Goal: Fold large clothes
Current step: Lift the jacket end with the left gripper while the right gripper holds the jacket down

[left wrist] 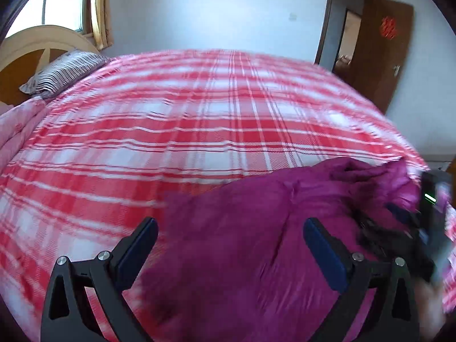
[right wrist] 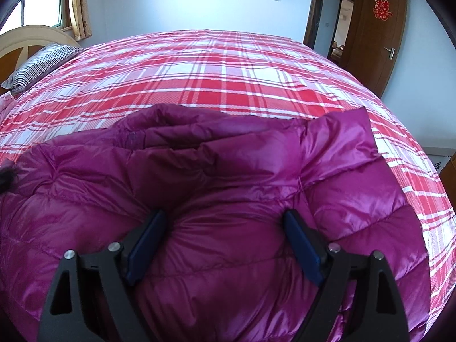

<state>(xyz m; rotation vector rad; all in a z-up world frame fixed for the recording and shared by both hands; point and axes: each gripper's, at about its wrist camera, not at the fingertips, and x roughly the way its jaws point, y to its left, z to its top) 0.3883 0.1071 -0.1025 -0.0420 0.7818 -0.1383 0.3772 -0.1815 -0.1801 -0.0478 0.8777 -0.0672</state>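
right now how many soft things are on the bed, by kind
magenta down jacket: 1
striped pillow: 1
pink quilt at the bed's left edge: 1
plaid bedsheet: 1
total: 4

The jacket [right wrist: 216, 199] lies on the near part of the bed [right wrist: 228, 68], under my right gripper [right wrist: 225, 228] and right of my left gripper [left wrist: 230, 236]. The pillow [right wrist: 37, 65] sits far left by the headboard [right wrist: 25, 40]; the door [right wrist: 379, 28] stands beyond, right.

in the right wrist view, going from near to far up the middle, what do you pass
Right gripper fingers → purple down jacket → red plaid bed cover → white wall.
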